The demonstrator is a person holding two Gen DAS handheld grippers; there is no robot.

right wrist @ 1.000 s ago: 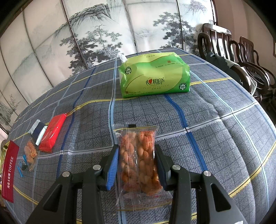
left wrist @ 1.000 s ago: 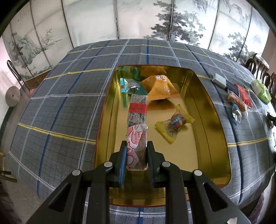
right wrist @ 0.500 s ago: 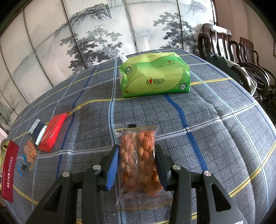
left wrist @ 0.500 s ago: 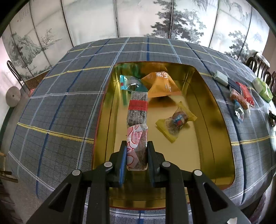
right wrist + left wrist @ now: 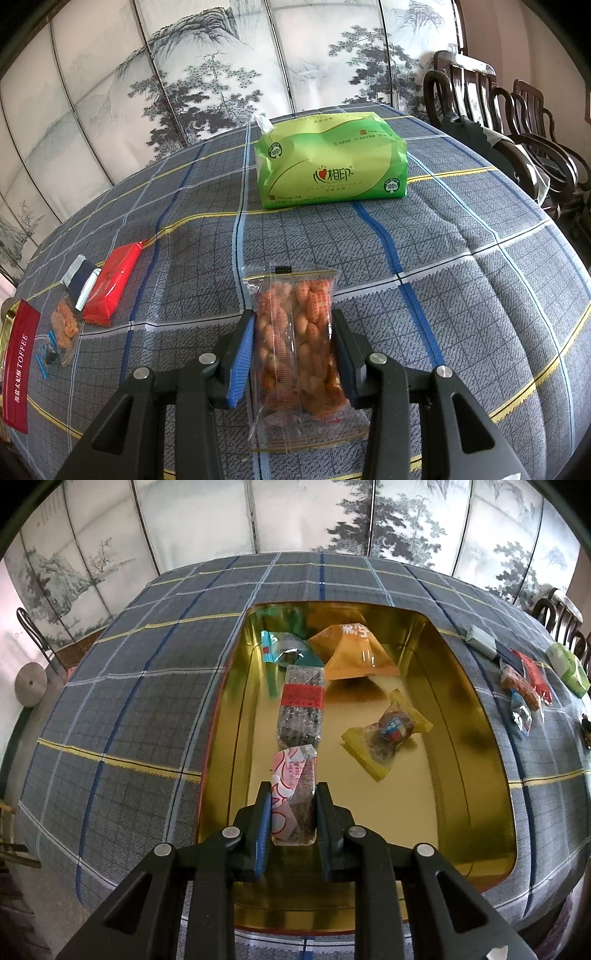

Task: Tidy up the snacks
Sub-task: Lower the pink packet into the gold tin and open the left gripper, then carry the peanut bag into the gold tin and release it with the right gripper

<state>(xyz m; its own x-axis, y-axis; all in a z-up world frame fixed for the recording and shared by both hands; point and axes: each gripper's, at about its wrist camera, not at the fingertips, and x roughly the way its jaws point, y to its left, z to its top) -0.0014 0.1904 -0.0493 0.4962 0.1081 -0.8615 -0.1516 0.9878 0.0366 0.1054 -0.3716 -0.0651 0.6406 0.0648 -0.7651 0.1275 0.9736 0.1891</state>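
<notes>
The left hand-held gripper is closed on one pink-wrapped bar over the near end of the gold tray, which holds four snacks. The right hand-held gripper clamps one peanut packet above the tabletop, near one green tissue pack.

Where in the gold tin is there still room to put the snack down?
The gold tin has bare floor along its right wall and across the near end, below the yellow-wrapped candy. The far left corner is crowded: teal packet, orange bag and dark bar. The left gripper holds a pink bar above the near end.
</notes>
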